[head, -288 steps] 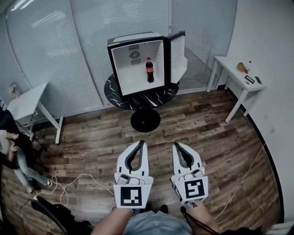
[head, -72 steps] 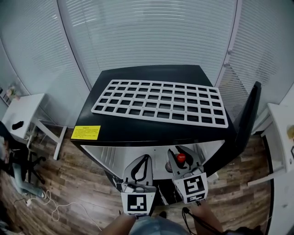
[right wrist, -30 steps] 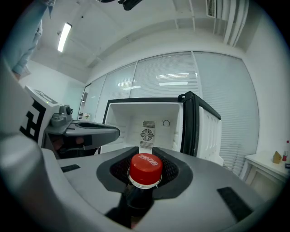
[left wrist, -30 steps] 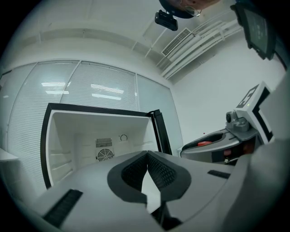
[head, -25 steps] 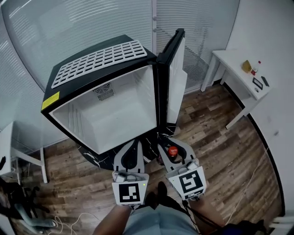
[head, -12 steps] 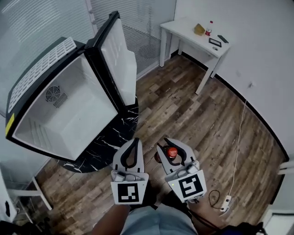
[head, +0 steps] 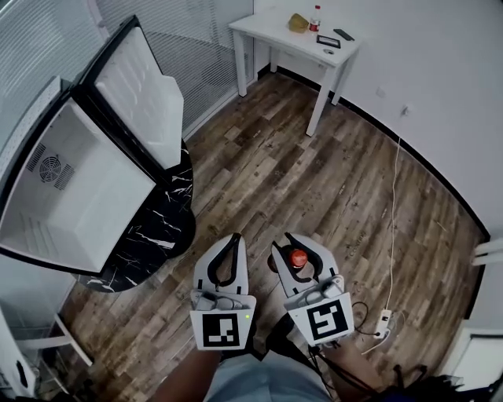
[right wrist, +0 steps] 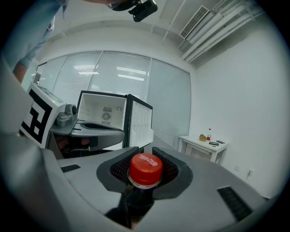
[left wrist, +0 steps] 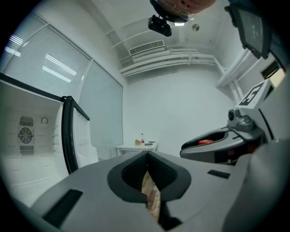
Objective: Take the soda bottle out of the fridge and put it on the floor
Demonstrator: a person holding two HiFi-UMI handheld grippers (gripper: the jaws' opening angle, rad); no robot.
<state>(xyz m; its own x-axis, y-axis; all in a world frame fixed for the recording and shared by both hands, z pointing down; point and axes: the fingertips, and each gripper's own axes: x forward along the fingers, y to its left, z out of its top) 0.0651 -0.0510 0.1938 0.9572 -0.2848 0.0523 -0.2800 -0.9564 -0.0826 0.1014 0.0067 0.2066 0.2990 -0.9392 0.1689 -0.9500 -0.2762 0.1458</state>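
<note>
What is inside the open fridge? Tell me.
The fridge shows only bare white walls and a round fan vent at the back. Its left edge runs off the head view, so that part cannot be seen.

The left tool [head: 230, 239] and right tool [head: 294, 244] are black-lined white shells carrying black-and-white square-marker cubes

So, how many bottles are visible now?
2: the soda bottle in the right gripper, and a small bottle on the white table by the wall. Others may be hidden.
</note>
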